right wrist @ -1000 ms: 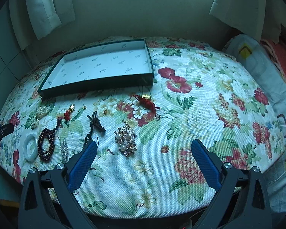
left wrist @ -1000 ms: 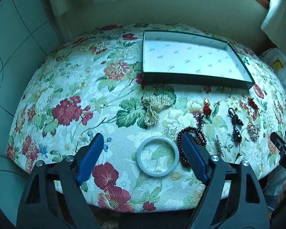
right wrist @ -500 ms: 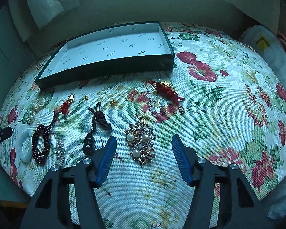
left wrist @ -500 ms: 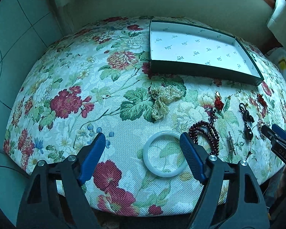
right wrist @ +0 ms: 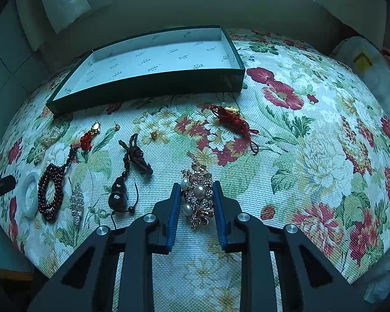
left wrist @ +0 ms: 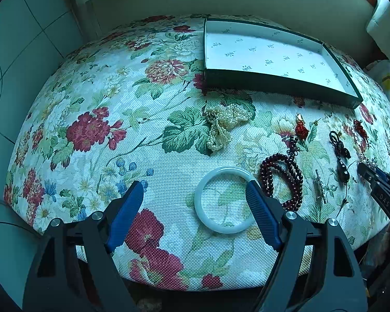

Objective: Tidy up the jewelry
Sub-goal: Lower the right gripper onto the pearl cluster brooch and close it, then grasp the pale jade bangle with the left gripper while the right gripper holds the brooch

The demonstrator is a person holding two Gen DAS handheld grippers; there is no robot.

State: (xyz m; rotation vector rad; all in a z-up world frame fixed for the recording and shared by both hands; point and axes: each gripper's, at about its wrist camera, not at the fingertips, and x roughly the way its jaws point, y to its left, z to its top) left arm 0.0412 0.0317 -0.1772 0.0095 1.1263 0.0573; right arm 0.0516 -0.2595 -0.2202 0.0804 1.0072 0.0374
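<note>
- The left gripper [left wrist: 195, 191] hovers with fingers wide apart; the white jade-like bangle [left wrist: 225, 199] lies flat just inside its right finger.
- The right gripper [right wrist: 197, 190] has its blue-padded fingers nearly closed around the gold pearl-studded brooch [right wrist: 198, 199] (contact unclear), whose long axis runs along the fingers.
- The empty dark-green shallow box [right wrist: 153, 84] sits beyond on the floral cloth, so the right gripper is nearer the brooch.

Pearl-studded gold brooch [right wrist: 198, 199] lies flat on the floral cloth, near the empty tray [right wrist: 148, 83].
</note>
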